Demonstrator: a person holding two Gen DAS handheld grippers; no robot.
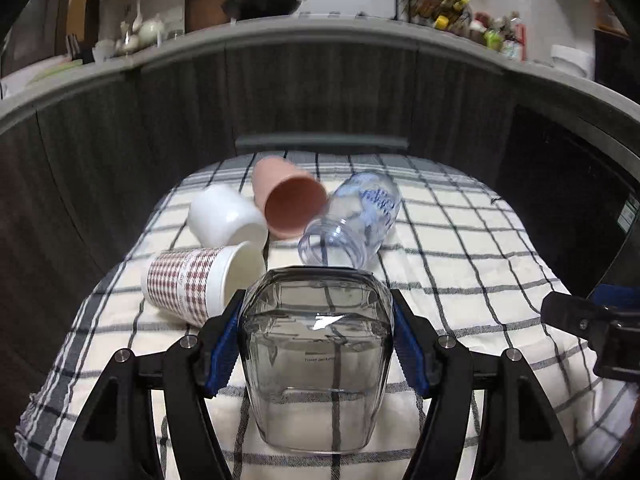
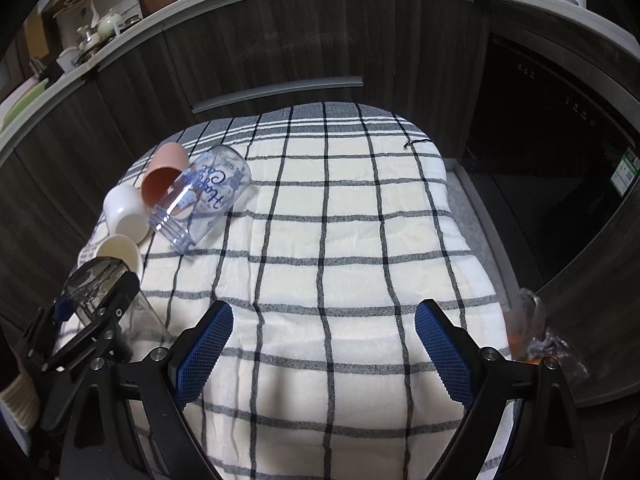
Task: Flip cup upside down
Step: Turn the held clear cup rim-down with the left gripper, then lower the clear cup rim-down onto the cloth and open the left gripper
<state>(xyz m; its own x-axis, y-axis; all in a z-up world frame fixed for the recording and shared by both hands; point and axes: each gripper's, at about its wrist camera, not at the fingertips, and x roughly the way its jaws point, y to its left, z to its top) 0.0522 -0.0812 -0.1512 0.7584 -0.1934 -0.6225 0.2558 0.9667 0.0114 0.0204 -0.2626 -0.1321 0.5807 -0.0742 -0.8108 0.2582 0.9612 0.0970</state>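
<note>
My left gripper [image 1: 316,344] is shut on a clear glass cup [image 1: 316,360], held between its blue pads just above the checked cloth [image 1: 460,264]. The cup's dark rim end points away from the camera. It also shows in the right wrist view [image 2: 96,284], at the far left in the left gripper [image 2: 94,312]. My right gripper [image 2: 324,354] is open and empty over the cloth's near middle [image 2: 340,240].
Several cups lie on their sides at the cloth's far left: a houndstooth paper cup [image 1: 192,284], a white cup [image 1: 224,216], a pink cup [image 1: 288,204] and a clear printed bottle [image 1: 352,224]. Dark cabinet fronts [image 1: 320,92] stand behind. A dark appliance [image 2: 560,140] is at right.
</note>
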